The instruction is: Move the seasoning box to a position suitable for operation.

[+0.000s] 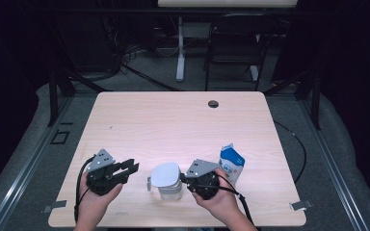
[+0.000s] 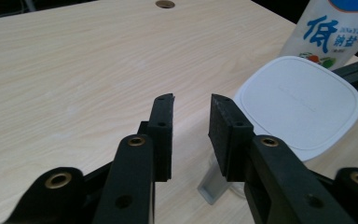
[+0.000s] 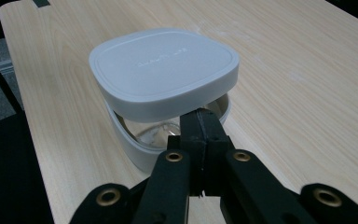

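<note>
Clear glass jug with white rounded-square plastic lid (image 1: 166, 179): fragile, slippery; hold by handle. Right gripper (image 3: 200, 122) jaws closed at its rim; left gripper (image 2: 191, 130) jaws parted, empty.

The carton (image 2: 328, 32) is cut off by the left gripper view's top edge, its print too blurred to read. The lid (image 3: 163, 70) hides most of the jug (image 3: 135, 140) beneath; the lid's embossed lettering is too faint to tell.
</note>
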`<action>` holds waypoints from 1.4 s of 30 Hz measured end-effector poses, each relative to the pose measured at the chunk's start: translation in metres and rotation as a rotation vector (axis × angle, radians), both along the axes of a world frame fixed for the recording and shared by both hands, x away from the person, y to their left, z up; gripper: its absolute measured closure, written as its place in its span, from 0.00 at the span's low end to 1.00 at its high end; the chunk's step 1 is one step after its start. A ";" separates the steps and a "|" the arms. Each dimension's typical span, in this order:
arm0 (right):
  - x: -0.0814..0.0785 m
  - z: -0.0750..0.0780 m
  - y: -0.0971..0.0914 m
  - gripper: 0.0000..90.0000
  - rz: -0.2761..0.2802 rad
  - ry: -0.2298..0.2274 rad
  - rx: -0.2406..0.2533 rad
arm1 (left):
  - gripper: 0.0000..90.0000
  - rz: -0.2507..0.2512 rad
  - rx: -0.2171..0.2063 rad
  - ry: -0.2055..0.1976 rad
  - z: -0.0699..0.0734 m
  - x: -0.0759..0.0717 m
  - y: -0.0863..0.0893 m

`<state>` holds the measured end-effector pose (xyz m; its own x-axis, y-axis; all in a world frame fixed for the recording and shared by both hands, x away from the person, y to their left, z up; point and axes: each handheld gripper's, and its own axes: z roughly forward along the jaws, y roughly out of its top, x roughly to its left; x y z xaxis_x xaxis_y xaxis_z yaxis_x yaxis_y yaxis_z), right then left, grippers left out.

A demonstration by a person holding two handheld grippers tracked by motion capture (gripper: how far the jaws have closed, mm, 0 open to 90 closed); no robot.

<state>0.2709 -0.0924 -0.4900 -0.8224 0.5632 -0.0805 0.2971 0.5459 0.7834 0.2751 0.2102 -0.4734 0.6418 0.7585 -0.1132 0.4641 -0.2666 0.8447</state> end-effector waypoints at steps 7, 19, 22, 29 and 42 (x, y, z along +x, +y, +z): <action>0.001 0.003 0.002 1.00 -0.006 0.006 0.007 | 0.75 0.011 0.012 -0.007 0.002 -0.002 0.003; 0.003 0.011 0.010 1.00 -0.011 0.010 0.013 | 0.70 0.017 0.000 -0.016 0.005 -0.006 0.011; 0.003 0.013 0.011 1.00 -0.014 0.007 0.006 | 0.68 0.020 0.003 -0.015 0.005 -0.006 0.012; 0.004 0.017 0.013 1.00 -0.021 0.009 -0.012 | 0.63 0.030 -0.001 -0.017 0.003 -0.006 0.012; 0.002 0.026 0.018 1.00 -0.012 -0.001 -0.023 | 0.63 0.035 0.012 0.004 0.002 -0.005 0.012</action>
<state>0.2726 -0.0746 -0.4643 -0.8157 0.5706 -0.0944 0.3027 0.5603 0.7710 0.2703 0.2220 -0.4716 0.6140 0.7821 -0.1063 0.4769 -0.2602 0.8396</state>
